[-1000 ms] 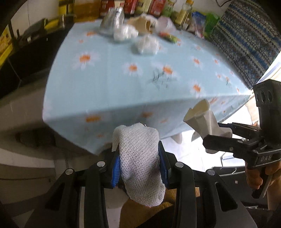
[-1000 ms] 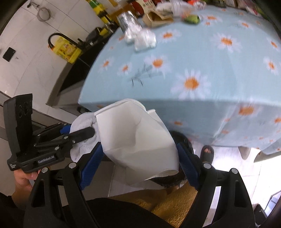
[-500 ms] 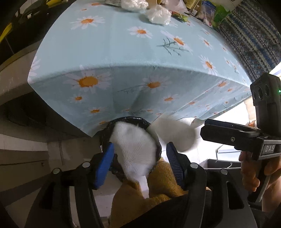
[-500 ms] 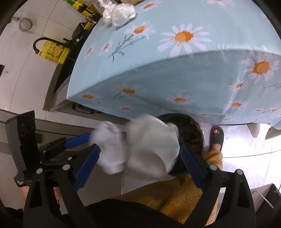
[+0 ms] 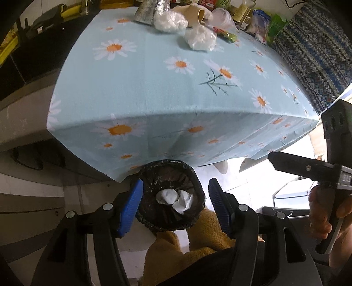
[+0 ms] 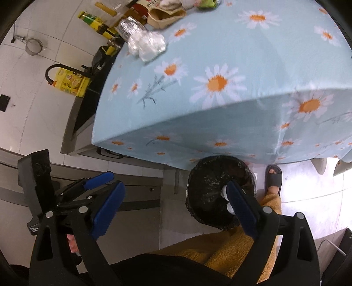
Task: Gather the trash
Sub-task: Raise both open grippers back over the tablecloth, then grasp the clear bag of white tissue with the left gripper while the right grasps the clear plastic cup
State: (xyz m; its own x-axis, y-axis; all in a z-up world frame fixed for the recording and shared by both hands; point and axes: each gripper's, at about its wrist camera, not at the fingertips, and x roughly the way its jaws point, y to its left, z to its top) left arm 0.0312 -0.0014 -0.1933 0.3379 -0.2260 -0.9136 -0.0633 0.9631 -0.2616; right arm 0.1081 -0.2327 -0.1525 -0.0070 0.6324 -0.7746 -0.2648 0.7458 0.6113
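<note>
Setting: kitchen corner with white tiled walls; a table under a daisy-print tablecloth (image 5: 167,88) fills most of both views.
Bin: a small bin lined with a black bag (image 5: 169,195) stands on the floor at the near table edge, just below the hanging cloth, beside the person's knee in yellow fabric.
Trash already in: two white crumpled pieces (image 5: 175,198) lie at the bottom of the liner.
Trash left: two clear crumpled plastic wads (image 5: 199,39), a silvery foil bag (image 5: 146,11), a tan paper cup on its side (image 5: 201,14) and a green wrapper (image 5: 228,36) sit at the far end of the table, near the bottles.
Left gripper (image 5: 175,202): hangs directly above the bin mouth, blue pads spread wide, nothing between them.
Right gripper (image 6: 176,206): also spread apart and empty; one finger overlaps the bin rim in its own view.
Step in hand, as I judge it: drop done, so go back for more.
Doing it well: lift both tools clear of the cloth edge before reaching; take the nearer plastic wad first; pinch light crumpled plastic at its bulk, not a loose flap; keep the bin undisturbed.
</note>
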